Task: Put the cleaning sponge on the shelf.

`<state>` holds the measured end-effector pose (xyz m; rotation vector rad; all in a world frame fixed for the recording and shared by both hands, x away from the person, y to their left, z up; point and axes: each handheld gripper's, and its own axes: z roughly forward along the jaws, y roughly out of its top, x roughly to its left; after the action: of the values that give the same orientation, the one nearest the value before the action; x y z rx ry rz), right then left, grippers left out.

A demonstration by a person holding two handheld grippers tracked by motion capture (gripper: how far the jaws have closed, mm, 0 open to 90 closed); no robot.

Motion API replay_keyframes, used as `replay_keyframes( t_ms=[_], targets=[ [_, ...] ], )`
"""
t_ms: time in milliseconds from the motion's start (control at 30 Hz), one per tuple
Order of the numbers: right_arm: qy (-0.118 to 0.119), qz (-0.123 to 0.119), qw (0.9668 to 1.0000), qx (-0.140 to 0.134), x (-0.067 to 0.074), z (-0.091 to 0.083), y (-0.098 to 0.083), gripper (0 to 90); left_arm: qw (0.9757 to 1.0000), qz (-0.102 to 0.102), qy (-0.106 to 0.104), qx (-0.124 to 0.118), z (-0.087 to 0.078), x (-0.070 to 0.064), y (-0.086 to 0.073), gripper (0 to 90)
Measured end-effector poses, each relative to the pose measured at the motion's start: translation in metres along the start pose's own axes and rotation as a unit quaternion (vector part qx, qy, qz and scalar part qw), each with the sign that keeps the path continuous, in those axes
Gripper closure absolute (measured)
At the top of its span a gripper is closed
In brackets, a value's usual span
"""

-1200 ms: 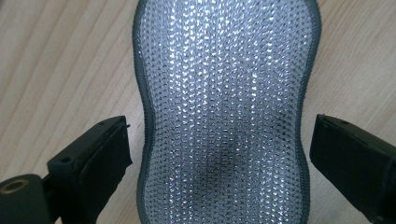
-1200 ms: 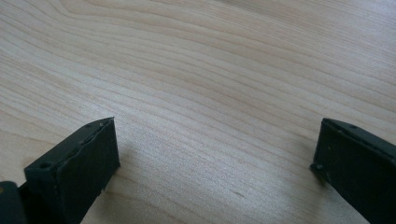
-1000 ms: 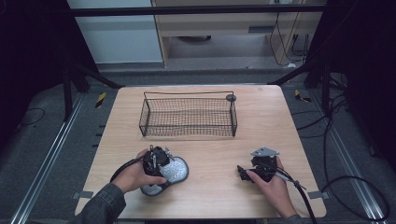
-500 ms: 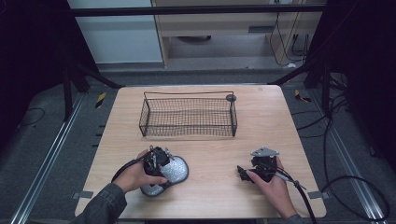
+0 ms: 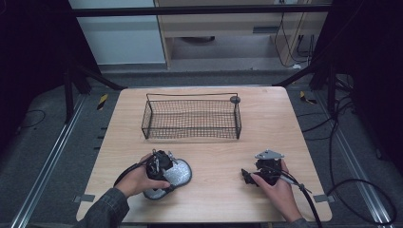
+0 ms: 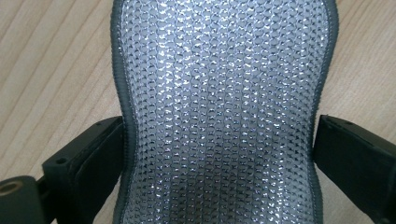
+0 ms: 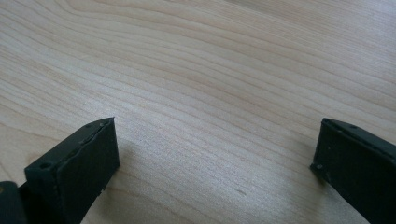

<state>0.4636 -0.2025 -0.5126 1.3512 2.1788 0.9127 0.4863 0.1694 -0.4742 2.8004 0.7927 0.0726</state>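
Note:
A silver-grey mesh insole (image 5: 179, 174) lies flat on the wooden table (image 5: 271, 123) near its front left. My left gripper (image 5: 160, 167) hovers over it, held by a hand. In the left gripper view the insole (image 6: 219, 93) runs up between the two black jaws at its narrow waist. The left finger (image 6: 88, 154) touches its edge and the right finger (image 6: 355, 154) stands just off it, so the jaws are wide apart. My right gripper (image 5: 248, 176) rests low at the front right, open over bare wood (image 7: 217, 135), with nothing between its jaws.
A black wire basket (image 5: 190, 95) stands across the middle back of the table. A small dark round object (image 5: 235, 99) sits at its back right corner. Cables trail from both grippers toward the table's front edge.

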Motion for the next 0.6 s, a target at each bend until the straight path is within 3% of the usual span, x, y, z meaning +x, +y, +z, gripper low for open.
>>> replay_keyframes(
  t_ms=[267,600],
  targets=[
    [-0.001,-0.001,1.0000,0.000,0.0001,0.0001,0.0000,0.4,0.9999,0.006,0.009,0.001,0.0050,-0.0022,0.0013,1.7],
    [0.000,-0.001,1.0000,0.000,0.0002,0.0000,0.0000,0.4,0.9998,0.007,0.016,-0.001,0.0021,-0.0038,0.0019,9.5]
  ],
)
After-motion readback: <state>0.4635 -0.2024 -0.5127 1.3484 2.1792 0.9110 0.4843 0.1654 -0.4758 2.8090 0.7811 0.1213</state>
